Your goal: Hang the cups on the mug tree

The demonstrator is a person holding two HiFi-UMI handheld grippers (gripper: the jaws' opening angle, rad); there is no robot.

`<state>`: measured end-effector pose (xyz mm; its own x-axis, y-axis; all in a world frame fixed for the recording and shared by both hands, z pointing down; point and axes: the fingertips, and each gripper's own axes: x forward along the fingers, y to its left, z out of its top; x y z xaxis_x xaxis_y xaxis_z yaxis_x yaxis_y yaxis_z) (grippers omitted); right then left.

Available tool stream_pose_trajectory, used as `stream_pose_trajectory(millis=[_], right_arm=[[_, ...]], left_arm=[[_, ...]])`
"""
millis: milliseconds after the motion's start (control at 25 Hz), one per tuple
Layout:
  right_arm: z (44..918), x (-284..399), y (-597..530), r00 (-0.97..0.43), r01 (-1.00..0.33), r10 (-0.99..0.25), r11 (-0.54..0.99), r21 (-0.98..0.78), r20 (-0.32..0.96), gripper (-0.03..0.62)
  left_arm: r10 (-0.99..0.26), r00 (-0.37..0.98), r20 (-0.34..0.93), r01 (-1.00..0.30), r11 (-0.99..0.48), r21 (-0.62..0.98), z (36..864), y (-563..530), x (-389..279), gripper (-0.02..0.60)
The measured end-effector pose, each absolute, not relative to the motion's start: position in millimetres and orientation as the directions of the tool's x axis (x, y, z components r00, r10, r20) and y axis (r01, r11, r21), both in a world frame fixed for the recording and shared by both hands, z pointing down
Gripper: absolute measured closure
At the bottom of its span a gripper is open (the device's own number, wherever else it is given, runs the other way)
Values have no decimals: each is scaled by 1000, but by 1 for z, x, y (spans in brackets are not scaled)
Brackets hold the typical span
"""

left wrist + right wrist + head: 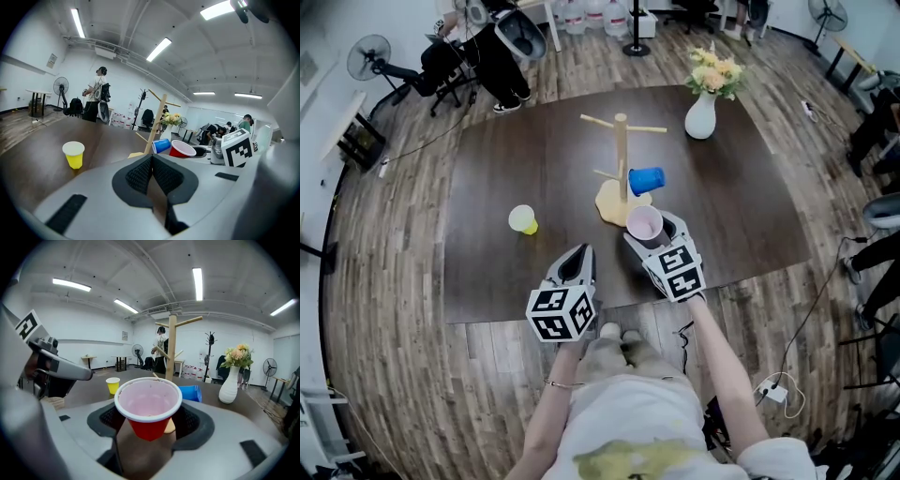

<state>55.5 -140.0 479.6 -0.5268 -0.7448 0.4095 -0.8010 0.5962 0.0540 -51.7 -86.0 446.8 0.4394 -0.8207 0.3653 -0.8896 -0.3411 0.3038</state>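
The wooden mug tree (622, 155) stands mid-table on a pale base. A blue cup (646, 180) sits sideways on a low peg at its right. On the dark table (750, 216), left of the tree, a yellow cup (522, 219) stands upright. My right gripper (649, 236) is shut on a red cup (644, 225) with a pale inside, held upright just in front of the tree's base; this red cup (148, 411) fills the right gripper view before the tree (171, 345). My left gripper (575, 257) hovers near the front edge, shut and empty, its pads (140, 172) meeting.
A white vase (700, 116) with flowers stands at the table's back right. Office chairs, a fan (370, 58) and a person (502, 52) are on the wooden floor behind the table. Cables lie on the floor to the right.
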Motion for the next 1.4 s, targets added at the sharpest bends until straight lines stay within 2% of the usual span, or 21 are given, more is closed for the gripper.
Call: stream_pose_trajectory(millis=[400, 1120, 1400], right_arm=[[437, 81, -157, -444, -827, -802, 538, 161, 399, 289], [392, 119, -212, -186, -824, -881, 381, 420, 435, 289], [378, 125, -226, -104, -789, -894, 341, 511, 437, 289]], left_arm=[[-801, 504, 324, -860, -429, 277, 412, -103, -39, 558], [-609, 742, 280, -669, -697, 259, 377, -145, -1, 558], [-557, 787, 265, -614, -746, 256, 370, -151, 2, 558]])
